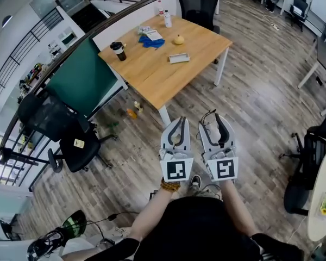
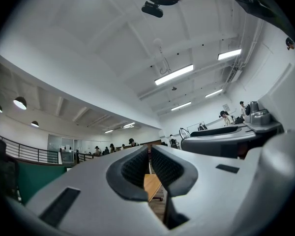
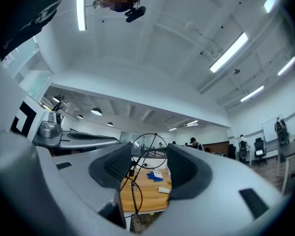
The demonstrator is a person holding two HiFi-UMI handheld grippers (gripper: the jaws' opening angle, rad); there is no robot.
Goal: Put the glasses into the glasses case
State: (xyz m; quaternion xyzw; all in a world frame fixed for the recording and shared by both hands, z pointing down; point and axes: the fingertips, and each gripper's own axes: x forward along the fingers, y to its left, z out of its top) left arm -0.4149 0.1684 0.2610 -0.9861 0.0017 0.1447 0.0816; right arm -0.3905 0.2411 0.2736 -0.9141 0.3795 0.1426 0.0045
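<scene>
Above wood floor [image 1: 250,107], right gripper [image 1: 214,123] pinching glasses [image 3: 131,171], left gripper [image 1: 178,125] pressed together (table [image 1: 152,72] ahead)

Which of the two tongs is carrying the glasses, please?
The right tongs: black glasses are gripped between them; the left tongs are shut and empty.

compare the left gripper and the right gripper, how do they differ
The left gripper has its jaws together; the right gripper has its jaws apart. The left gripper is empty; the right gripper grips thin wire-framed glasses. Both are held side by side, pointing toward the wooden table.
</scene>
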